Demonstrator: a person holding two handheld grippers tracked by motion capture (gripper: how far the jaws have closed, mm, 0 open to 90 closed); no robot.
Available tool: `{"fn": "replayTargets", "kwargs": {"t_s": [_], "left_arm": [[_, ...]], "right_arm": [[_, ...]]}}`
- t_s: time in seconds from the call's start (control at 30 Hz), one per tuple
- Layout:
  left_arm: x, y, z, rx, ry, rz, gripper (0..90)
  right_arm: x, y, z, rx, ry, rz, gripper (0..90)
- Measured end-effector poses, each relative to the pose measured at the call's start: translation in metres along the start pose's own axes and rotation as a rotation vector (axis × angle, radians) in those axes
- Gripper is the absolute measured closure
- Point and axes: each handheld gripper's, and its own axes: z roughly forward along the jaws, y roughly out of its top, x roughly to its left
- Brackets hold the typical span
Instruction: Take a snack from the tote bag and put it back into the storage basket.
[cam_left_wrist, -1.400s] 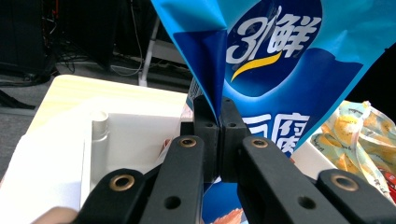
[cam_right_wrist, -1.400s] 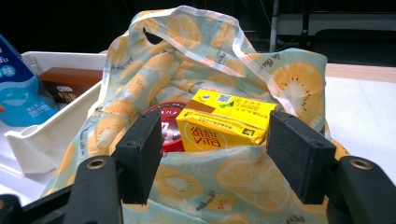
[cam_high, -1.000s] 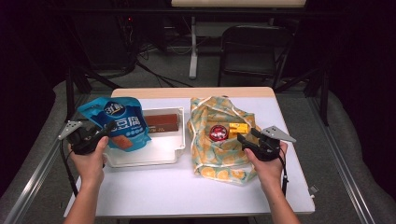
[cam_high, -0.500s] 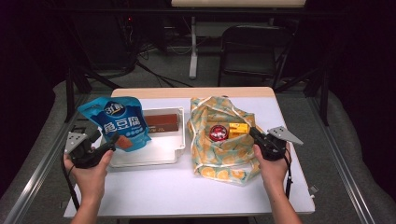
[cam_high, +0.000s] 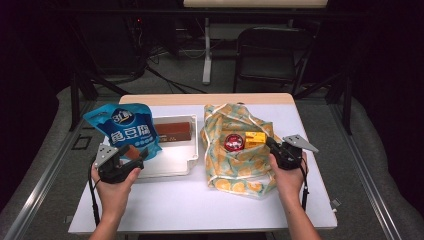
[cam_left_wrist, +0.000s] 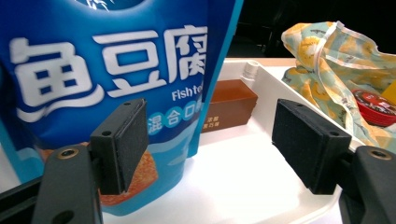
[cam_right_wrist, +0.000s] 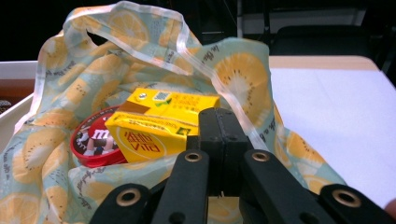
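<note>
Table (cam_high: 210, 200) surface lies bare along the near edge, between the 2 hands. The left tool (cam_left_wrist: 210, 144), pads spread and having just opened wider, holds nothing; it sits at the near left corner of the white plastic tray (cam_high: 172, 162), where the glossy blue pouch (cam_high: 127, 131) stands upright, top toward the far edge. A brown box (cam_high: 172, 131) lies lengthwise in the tray. The right tool (cam_right_wrist: 219, 140), pressed together, pinches the soft lemon-print bag (cam_high: 235, 165) near the right edge. A yellow carton (cam_right_wrist: 159, 126) and round red tin (cam_right_wrist: 91, 140) rest inside.
</note>
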Motion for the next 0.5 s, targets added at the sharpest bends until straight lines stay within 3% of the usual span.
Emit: {"fn": "replayTargets", "kwargs": {"t_s": [0.17,0.3,0.43,0.5], "left_arm": [[0.001,-0.002,0.002,0.011,-0.007,-0.006,28.0],[-0.001,-0.003,0.003,0.014,-0.011,0.0,28.2],[-0.002,-0.004,0.005,0.025,-0.015,0.006,28.4],[-0.002,-0.005,0.006,0.03,-0.014,0.011,28.5]], "right_arm": [[-0.004,-0.011,0.011,0.071,0.003,-0.006,90.0],[-0.011,-0.026,0.027,0.183,-0.012,-0.001,90.0],[-0.019,-0.039,0.043,0.312,-0.043,0.035,90.0],[-0.021,-0.039,0.045,0.348,-0.038,0.036,90.0]]}}
